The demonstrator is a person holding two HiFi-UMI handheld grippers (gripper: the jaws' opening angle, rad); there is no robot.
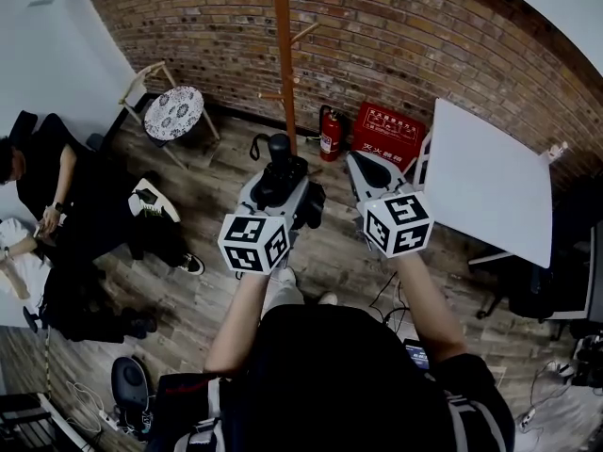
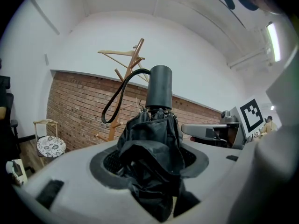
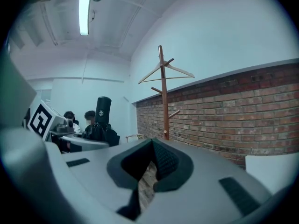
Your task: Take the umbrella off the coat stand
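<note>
**Umbrella off the stand, pinched in the left tongs**

I record the left tongs (image 2: 150, 158) pinching the folded black umbrella (image 2: 154, 134) by its bunched canopy. Its cylindrical handle (image 2: 159, 85) stands upright above the jaws, and the wrist strap (image 2: 114, 99) loops out to the left. In the right gripper view the umbrella stands apart from the wooden coat stand (image 1: 284, 55), touching none of its pegs. The stand itself is upright against the brick wall (image 1: 396, 26), with a red fire extinguisher (image 1: 330, 135) on the floor just beside its foot. The right tongs (image 3: 150, 164) are slightly spread, with nothing between the pads and only floor planks showing through the gap. I hold both tongs side by side, pointing towards the wall. A white tabletop (image 1: 490, 182) lies to my right.
</note>
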